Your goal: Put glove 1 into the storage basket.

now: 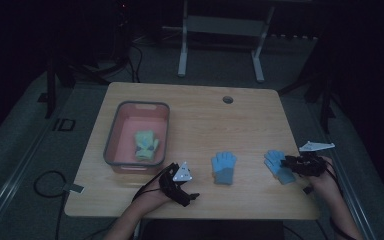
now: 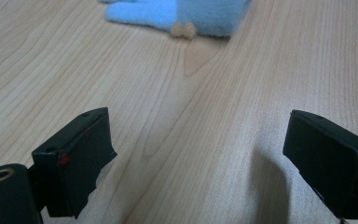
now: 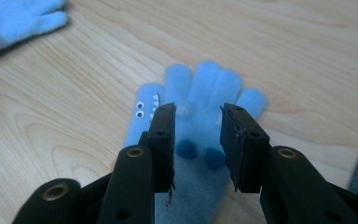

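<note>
A light blue glove (image 1: pixel 279 167) with small eyes and teeth sewn on lies flat near the table's right edge. My right gripper (image 1: pixel 288 163) hovers over its cuff end. In the right gripper view my right gripper (image 3: pixel 198 114) has its jaws a little apart above this blue glove (image 3: pixel 200 88), with nothing pinched between them. A second blue glove (image 1: pixel 224 168) lies at the table's middle front. My left gripper (image 1: pixel 191 190) rests near the front edge, to the left of it. Seen from the left gripper view, my left gripper (image 2: pixel 198 140) stands wide open over bare wood, short of the second glove (image 2: pixel 182 14).
A grey-rimmed pink basin (image 1: pixel 112 131) at the table's left holds a green glove (image 1: pixel 145 144). The wooden table (image 1: pixel 205 115) has a round cable hole (image 1: pixel 227 99) at the back. A white frame (image 1: pixel 220 30) stands on the floor behind.
</note>
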`<state>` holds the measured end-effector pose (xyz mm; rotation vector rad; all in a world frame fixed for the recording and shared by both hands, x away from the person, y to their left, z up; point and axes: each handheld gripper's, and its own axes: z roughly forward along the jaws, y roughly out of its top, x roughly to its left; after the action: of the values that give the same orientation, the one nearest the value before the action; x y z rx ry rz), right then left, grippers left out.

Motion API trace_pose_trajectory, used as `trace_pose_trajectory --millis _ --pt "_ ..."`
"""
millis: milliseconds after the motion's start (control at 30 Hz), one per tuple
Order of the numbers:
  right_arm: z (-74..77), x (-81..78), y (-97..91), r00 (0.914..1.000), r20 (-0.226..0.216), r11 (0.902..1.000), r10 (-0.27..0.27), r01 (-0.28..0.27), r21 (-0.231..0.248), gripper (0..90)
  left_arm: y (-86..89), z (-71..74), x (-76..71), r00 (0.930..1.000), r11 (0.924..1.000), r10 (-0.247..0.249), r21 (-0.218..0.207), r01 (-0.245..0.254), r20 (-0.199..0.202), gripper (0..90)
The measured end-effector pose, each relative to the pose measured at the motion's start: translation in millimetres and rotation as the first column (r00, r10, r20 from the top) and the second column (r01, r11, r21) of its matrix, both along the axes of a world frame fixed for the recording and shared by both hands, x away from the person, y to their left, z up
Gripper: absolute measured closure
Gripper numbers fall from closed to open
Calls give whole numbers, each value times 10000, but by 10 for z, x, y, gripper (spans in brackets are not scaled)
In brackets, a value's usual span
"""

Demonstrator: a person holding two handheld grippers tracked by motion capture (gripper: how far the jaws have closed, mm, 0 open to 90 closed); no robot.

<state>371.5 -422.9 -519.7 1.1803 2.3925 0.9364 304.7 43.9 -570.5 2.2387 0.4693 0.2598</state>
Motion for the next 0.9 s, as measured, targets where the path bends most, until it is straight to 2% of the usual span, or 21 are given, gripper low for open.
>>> trace_pose_trajectory --millis 100,167,233,300,367,500,600,633,733,767,833,900 --pt "-86 14 6 9996 -251 9999 112 -110 45 664 1 0 1 10000 10000 -1 -34 1 6 84" --pt "-150 30 14 9986 -507 9998 168 -175 -137 664 2 -3 2 10000 10000 5 -19 -5 7 84" --pt "-187 26 24 9991 -360 9992 205 -217 -333 684 3 -4 0 10000 10000 -1 -16 1 12 84" --pt "-188 13 47 9995 -272 9983 178 -192 -543 741 1 -6 -3 10000 10000 -8 5 8 49 84" --pt "-188 2 77 9993 -364 9988 1 -19 -496 816 0 -9 -2 10000 10000 -6 3 6 46 84" --pt "-148 -24 152 9979 -430 9965 -493 462 -697 858 0 -4 -5 10000 10000 -25 -16 25 60 84" --pt "-55 -86 224 9967 -384 9972 -711 702 -241 861 1 -7 0 10000 10000 -7 -6 7 42 84" --pt "0 -122 254 9953 -317 9958 -916 918 41 862 2 -7 1 10000 10000 -5 -27 5 35 84" --pt "180 -254 387 9923 85 9910 -1239 1233 513 862 -1 -10 -4 10000 10000 -11 -45 11 65 84" --pt "242 -297 439 9927 235 9913 -1182 1166 609 862 -3 -14 -4 10000 10000 -3 -22 3 59 84" --pt "352 -375 526 9863 490 9837 -1572 1520 963 862 -6 -15 -5 10000 10000 -4 6 4 56 84" --pt "391 -403 572 9841 502 9806 -1706 1646 1063 862 -7 -11 -6 10000 10000 -7 0 7 67 84"
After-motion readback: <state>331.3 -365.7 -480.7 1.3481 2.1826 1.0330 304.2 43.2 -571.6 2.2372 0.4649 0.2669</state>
